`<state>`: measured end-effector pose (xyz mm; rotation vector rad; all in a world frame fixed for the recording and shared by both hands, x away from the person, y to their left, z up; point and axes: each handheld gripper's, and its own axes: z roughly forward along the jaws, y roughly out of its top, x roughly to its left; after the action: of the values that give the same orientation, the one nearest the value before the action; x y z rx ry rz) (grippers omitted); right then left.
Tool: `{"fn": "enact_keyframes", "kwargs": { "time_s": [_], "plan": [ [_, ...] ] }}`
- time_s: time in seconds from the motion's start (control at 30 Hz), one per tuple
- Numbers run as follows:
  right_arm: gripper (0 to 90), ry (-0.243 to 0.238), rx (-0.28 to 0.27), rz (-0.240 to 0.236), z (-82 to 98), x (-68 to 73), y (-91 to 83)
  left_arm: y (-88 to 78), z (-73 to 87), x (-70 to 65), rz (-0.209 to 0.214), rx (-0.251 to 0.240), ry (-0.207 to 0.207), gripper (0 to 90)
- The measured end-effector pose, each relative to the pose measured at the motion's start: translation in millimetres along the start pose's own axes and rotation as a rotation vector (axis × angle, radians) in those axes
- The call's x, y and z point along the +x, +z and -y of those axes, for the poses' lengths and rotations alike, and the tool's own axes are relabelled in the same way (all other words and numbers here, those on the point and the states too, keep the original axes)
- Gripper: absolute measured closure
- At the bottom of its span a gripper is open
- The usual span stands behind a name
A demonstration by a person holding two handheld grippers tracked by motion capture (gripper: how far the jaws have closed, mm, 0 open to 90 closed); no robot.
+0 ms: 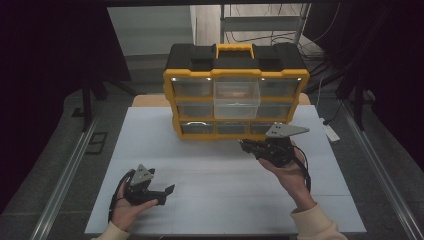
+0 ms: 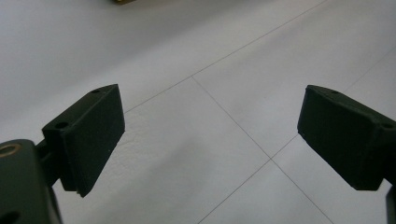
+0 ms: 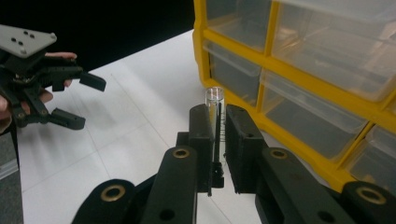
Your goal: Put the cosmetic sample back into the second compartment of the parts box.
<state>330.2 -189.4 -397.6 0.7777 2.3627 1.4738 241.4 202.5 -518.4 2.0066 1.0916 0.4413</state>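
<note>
The white desk [image 1: 200, 200] is carrying a yellow and black drawer organizer [image 1: 235, 90], which is standing at the middle of the far edge. Its clear drawers are sitting in rows, and the top middle drawer [image 1: 236, 97] is sticking out toward the person. The left gripper [image 1: 167, 194] is resting in the person's hand near the front left corner of the desk, and its jaws are standing wide apart with nothing between them. The right gripper [image 3: 218, 135] is hanging just in front of the organizer's lowest row, toward the right side. Its jaws are clamping a small clear glass vial [image 3: 215, 116], which is standing upright between them with its open top above the jaws.
</note>
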Motion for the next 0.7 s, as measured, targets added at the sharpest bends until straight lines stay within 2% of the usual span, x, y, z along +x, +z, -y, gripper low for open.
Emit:
{"fn": "enact_keyframes", "kwargs": {
  "time_s": [0.7],
  "plan": [
    [81.3,-0.021,-0.116,0.039,-19.3,6.7,-27.5,-0.7,-0.1,0.1,-0.001,-0.006,-0.001,8.1]
  ]
}}
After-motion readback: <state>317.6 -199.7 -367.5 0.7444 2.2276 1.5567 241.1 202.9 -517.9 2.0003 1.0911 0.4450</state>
